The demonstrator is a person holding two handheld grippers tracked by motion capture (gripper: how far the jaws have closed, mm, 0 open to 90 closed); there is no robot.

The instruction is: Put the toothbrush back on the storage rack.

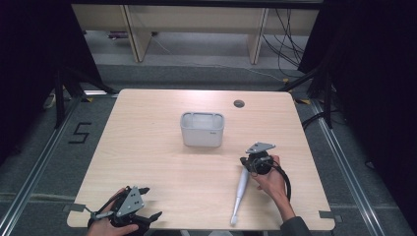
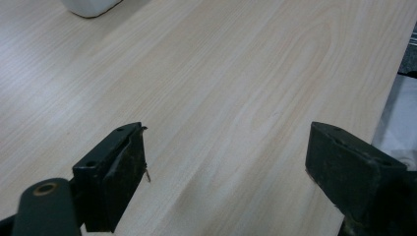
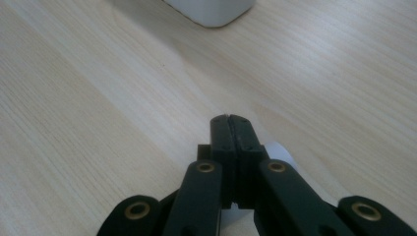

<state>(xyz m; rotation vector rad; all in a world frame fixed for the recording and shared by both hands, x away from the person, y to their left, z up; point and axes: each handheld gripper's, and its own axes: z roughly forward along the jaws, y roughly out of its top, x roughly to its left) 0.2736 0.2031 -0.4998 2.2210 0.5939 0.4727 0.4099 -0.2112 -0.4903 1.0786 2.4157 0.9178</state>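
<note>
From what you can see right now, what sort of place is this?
Probably a lab or test room set up for recording. A bare wooden table stands on grey carpet inside metal floor rails, with a number 5 marked on the floor, black curtains at the sides and loose cables behind.

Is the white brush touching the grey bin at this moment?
Apart. The high view shows the white brush lying near the table's front edge by the right gripper, with bare tabletop between its upper end and the grey bin.

Light wooden table (image 1: 147, 147) carrying a white open-topped bin (image 1: 202, 129) sitting centre-far; a white electric toothbrush (image 1: 239, 195) lying near right; cable grommet (image 1: 239, 103) showing far right.
</note>
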